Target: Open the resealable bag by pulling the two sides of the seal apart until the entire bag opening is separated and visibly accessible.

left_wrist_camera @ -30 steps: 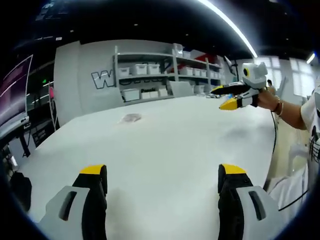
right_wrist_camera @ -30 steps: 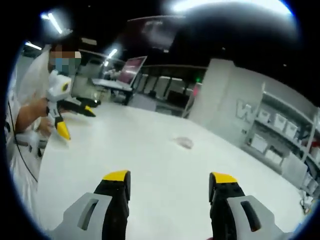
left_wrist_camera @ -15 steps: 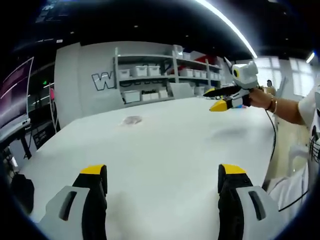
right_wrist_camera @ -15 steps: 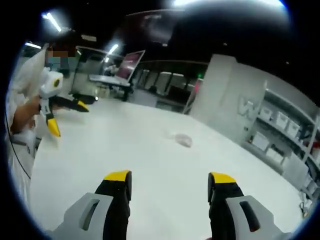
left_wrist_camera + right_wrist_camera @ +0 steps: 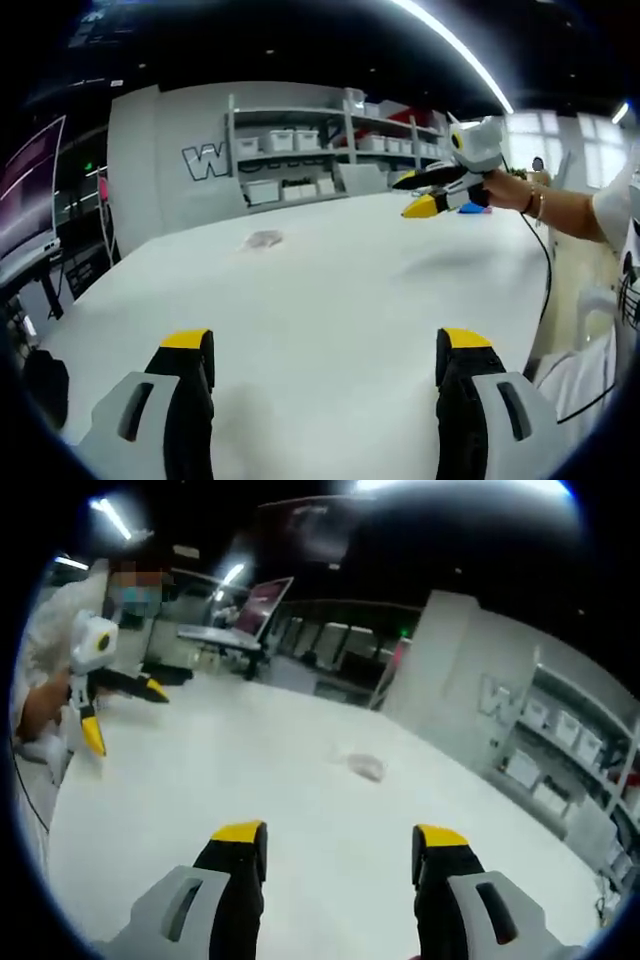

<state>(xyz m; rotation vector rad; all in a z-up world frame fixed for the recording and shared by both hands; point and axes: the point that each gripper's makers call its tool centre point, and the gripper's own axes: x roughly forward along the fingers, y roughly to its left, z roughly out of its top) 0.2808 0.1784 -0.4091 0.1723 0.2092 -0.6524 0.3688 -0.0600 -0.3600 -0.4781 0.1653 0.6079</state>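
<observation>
A small clear resealable bag (image 5: 262, 238) lies flat on the far part of the white table (image 5: 330, 300); in the right gripper view the bag (image 5: 366, 766) sits ahead, slightly right of centre. My left gripper (image 5: 323, 350) hovers open over the near table, far from the bag, and it appears at the left of the right gripper view (image 5: 118, 712), held in a hand. My right gripper (image 5: 338, 838) is open too, nothing between its jaws; it appears at the upper right of the left gripper view (image 5: 418, 196), above the table.
Shelves with white bins (image 5: 300, 150) line the grey back wall behind the table. A person's sleeve and cable (image 5: 548, 270) are at the table's right edge. Desks with monitors (image 5: 240, 630) stand beyond the far side.
In the left gripper view the right gripper has moved left and slightly up over the table. The right gripper view has shifted, so the bag sits a little closer to centre.
</observation>
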